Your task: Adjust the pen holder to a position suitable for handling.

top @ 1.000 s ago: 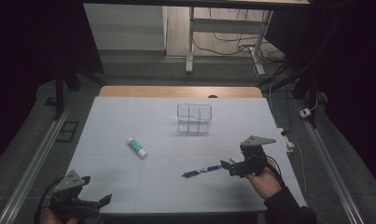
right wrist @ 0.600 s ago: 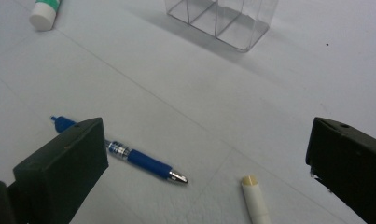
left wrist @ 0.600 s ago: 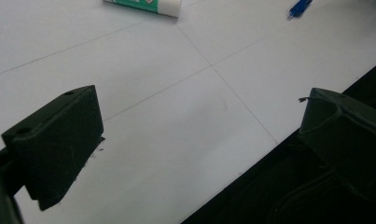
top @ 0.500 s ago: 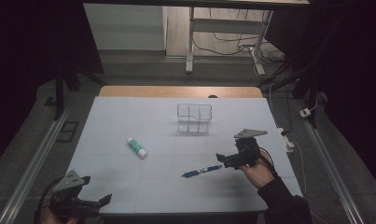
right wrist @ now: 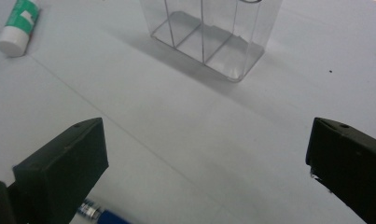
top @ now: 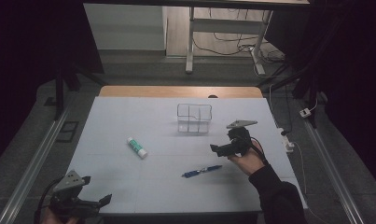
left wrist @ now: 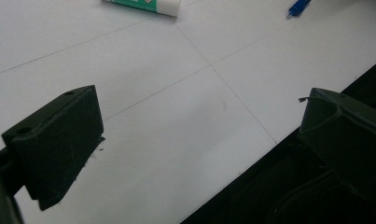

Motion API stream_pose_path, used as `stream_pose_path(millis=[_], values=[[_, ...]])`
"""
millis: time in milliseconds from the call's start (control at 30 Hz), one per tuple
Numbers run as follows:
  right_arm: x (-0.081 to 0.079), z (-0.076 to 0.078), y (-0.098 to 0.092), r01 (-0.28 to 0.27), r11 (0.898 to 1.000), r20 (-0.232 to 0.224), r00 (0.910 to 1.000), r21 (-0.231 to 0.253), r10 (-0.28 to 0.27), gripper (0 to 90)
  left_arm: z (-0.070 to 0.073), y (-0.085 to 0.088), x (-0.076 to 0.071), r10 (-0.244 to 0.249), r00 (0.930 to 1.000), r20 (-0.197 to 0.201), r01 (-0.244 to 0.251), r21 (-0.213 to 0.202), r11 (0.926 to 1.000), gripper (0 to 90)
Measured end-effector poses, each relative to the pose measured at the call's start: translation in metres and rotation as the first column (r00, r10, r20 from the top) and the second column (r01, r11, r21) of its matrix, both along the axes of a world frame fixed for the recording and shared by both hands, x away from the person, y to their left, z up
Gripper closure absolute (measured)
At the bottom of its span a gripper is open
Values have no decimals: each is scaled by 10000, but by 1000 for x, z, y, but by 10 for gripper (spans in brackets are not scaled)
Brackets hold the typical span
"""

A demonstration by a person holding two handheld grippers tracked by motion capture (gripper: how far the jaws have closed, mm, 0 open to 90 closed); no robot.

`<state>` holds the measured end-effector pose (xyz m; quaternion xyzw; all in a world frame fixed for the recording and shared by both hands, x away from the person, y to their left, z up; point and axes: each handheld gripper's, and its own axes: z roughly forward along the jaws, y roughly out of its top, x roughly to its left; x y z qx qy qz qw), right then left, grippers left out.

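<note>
Right gripper (top: 219,150) held above the table (top: 129,112), jaws wide and empty, nothing between them in the right gripper view. Pen (top: 202,171) lying flat on the sheet, just toward the near edge and slightly left of that gripper, apart from it, not touched. Long axis of pen running roughly left-right across the table, tilted a little: end nearer the right hand sits farther from the near edge, blue tip end nearer it. In the right gripper view, pen (right wrist: 99,213) visible at the bottom edge beside the left-hand jaw, so below and behind the jaw line, not between the jaws. Organiser (top: 194,118), clear, divided into compartments, upright just beyond the right gripper, apparently empty. Glue stick (top: 136,147) lying well left of the pen, near mid-table, not in play. Left gripper (top: 94,202) at the near left corner, jaws wide, empty, half over the table edge in its own view; well apart from the pen. Judgement: right hand clearly nearer, pen its likely target. Coming move likely to call for drawing the right gripper back toward the near edge and down, jaws set across the pen's long axis, closing on the barrel near mid-length.
</note>
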<state>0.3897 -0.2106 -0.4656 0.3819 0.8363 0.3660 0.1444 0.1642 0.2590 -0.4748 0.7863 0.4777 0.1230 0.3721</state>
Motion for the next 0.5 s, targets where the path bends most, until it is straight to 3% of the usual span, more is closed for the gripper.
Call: stream_pose_path(millis=[167,500], values=[[14,-6,7,-5,9996,89,10000,-297,8,0,0,0,0,0,10000,6,0,-36,10000,0],[29,-12,14,66,9990,86,9999,-442,-62,19,0,0,0,-16,10000,-13,16,-50,10000,0]])
